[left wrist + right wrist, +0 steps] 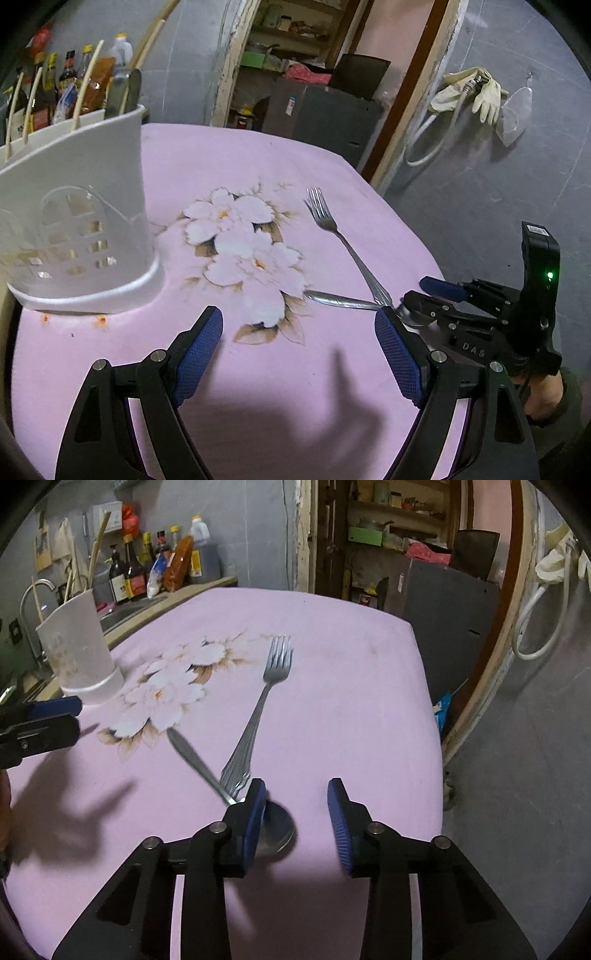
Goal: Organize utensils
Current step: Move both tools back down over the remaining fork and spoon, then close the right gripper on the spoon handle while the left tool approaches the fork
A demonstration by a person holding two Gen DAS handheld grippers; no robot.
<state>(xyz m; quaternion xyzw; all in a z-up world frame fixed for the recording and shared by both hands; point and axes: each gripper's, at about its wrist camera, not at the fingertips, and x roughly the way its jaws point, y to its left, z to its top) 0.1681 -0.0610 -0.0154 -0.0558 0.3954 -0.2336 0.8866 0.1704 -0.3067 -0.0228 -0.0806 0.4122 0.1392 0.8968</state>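
Note:
A metal fork [343,243] lies on the pink flowered tablecloth [229,170], tines away from me; it also shows in the right wrist view [258,709]. A metal spoon [207,771] lies crossed under the fork's handle end, its bowl partly hidden behind my right gripper's left finger; it also shows in the left wrist view [340,300]. My right gripper [297,816] is open, low over the spoon's bowl, holding nothing. My left gripper [299,343] is open and empty over the cloth, left of the utensils. A white perforated utensil holder [77,221] stands at the left with chopsticks in it; it also shows in the right wrist view [75,650].
Sauce bottles [147,568] line a counter behind the holder, beside a sink tap [33,602]. The table's right edge [428,701] drops to a grey floor. A doorway with shelves [295,55] lies beyond. Rubber gloves [476,92] hang on the wall.

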